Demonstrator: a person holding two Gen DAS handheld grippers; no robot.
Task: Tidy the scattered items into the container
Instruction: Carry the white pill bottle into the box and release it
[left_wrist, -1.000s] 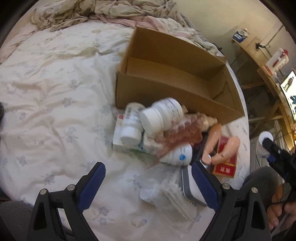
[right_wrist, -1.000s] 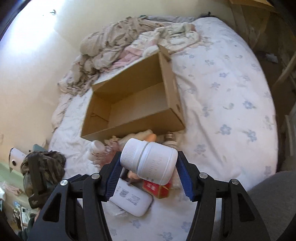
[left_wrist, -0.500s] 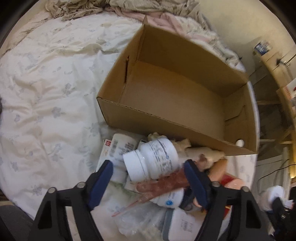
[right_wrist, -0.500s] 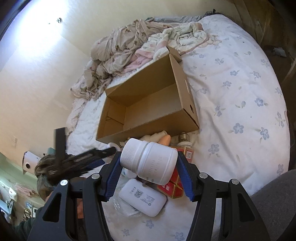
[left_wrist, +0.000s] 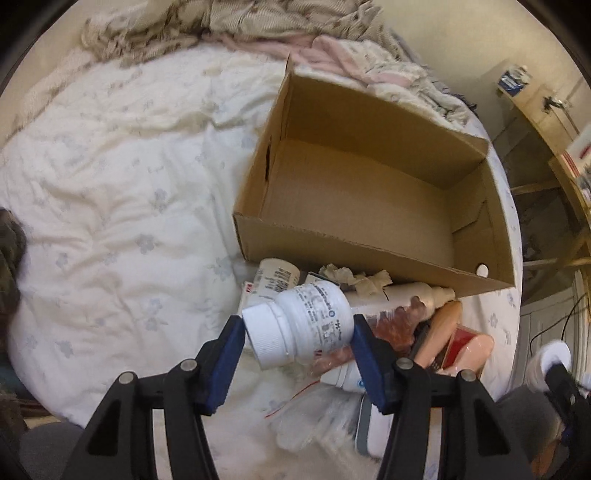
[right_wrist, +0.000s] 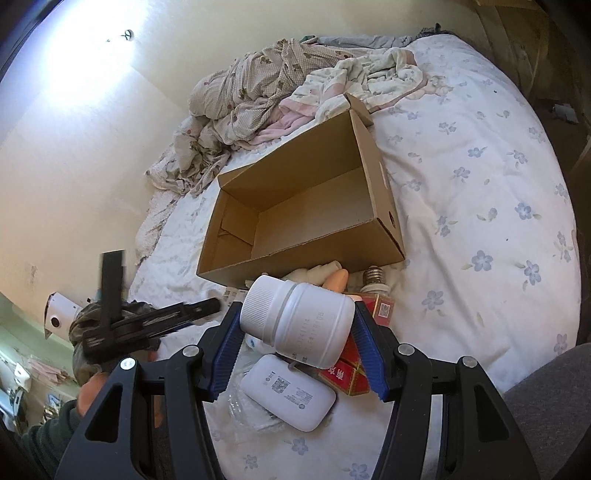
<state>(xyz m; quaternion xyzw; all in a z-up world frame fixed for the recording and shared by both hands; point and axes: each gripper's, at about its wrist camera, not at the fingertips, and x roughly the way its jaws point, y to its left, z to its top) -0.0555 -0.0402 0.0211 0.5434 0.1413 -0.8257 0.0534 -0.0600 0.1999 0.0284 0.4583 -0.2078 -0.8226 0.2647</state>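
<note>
Floral bedsheet (right_wrist: 480, 184): L gripper (left_wrist: 299, 343) is clamping labelled pill bottle (left_wrist: 306, 325), R gripper (right_wrist: 295, 332) is clamping plain white bottle (right_wrist: 299, 325), both near empty cardboard box (right_wrist: 380, 192). Next: carry over rim, release.

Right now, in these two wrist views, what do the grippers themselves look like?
Both match: the left gripper and right gripper have black angular frames with cut-outs, silver round pivot bolts, and two blue ribbed finger pads. No cables or markings are visible.
</note>
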